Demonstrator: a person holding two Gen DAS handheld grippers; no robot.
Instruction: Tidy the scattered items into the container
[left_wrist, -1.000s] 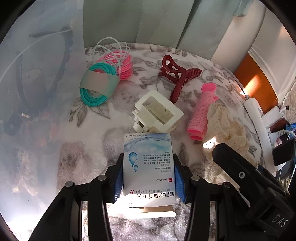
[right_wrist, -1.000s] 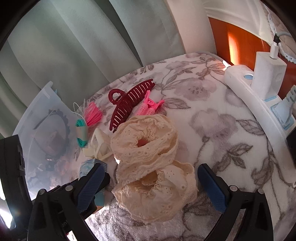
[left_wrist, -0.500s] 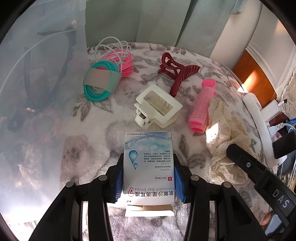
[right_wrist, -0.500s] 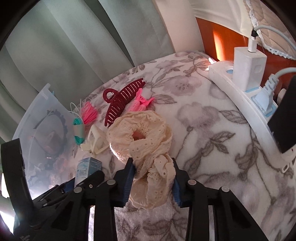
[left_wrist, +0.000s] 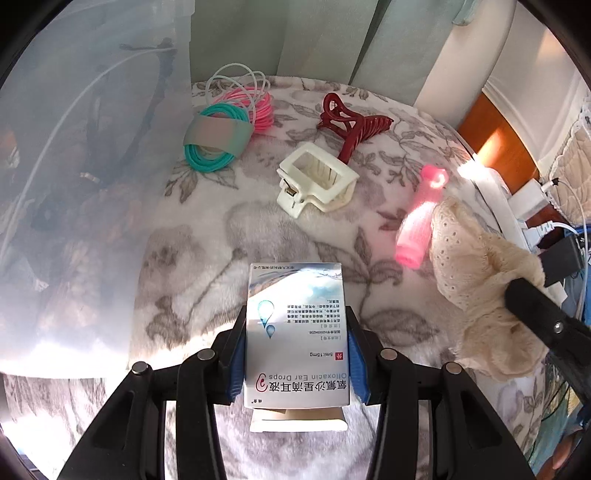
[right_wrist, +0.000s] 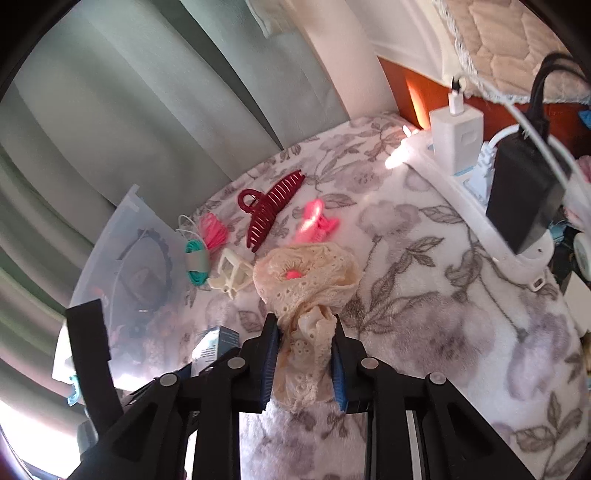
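Note:
My left gripper is shut on a blue-and-white ear drops box and holds it above the floral blanket. My right gripper is shut on a cream lace scrunchie, lifted off the blanket; it also shows in the left wrist view. The translucent plastic container stands at the left with dark headbands inside. On the blanket lie a cream claw clip, a dark red claw clip, a pink hair roller, and teal and pink hair ties.
A white power strip with a white charger and a black adapter runs along the right edge of the blanket. Green curtains hang behind. A wooden headboard is at the far right.
My right gripper closed on the cream scrunchie and lifted it. The pink roller rolled free and looks blurred. My left gripper rose with the ear drops box.

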